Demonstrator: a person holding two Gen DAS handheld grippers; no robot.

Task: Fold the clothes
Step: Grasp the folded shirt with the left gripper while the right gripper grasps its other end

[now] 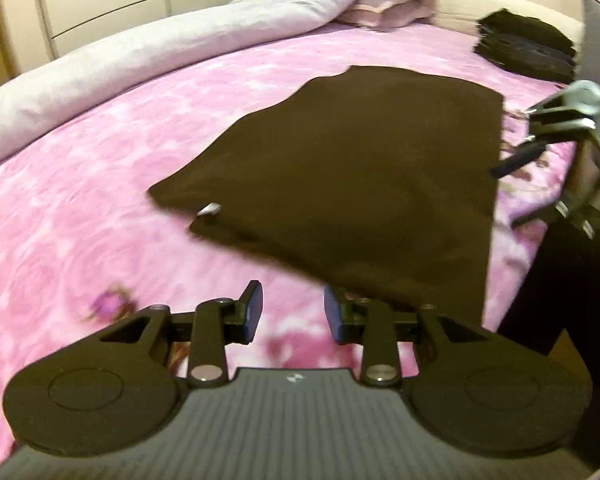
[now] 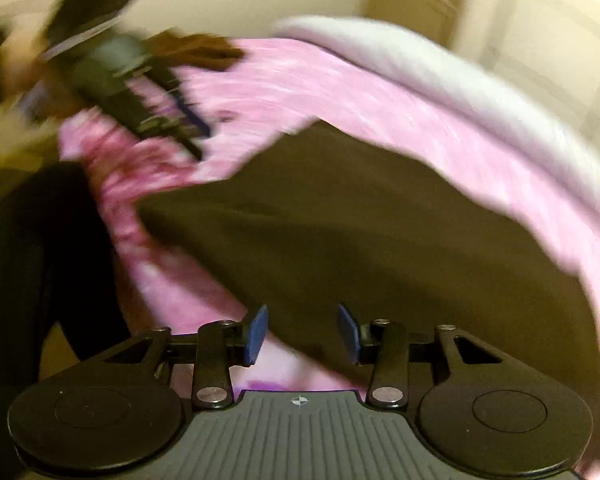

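A dark brown garment (image 1: pixel 340 184) lies folded flat on the pink bed sheet (image 1: pixel 100 208), with a small white tag (image 1: pixel 209 210) at its left edge. My left gripper (image 1: pixel 294 312) is open and empty, just in front of the garment's near corner. My right gripper (image 2: pixel 303 330) is open and empty, over the garment's (image 2: pixel 360 232) near edge. The right gripper also shows at the right edge of the left wrist view (image 1: pixel 516 162). The left gripper shows blurred in the right wrist view (image 2: pixel 196 124).
A rolled pale lilac duvet (image 1: pixel 120 68) runs along the far side of the bed. Pink pillows (image 1: pixel 392 6) lie at the head. A stack of dark folded clothes (image 1: pixel 528 46) sits at the far right. The person's dark trousers (image 2: pixel 32 260) stand beside the bed.
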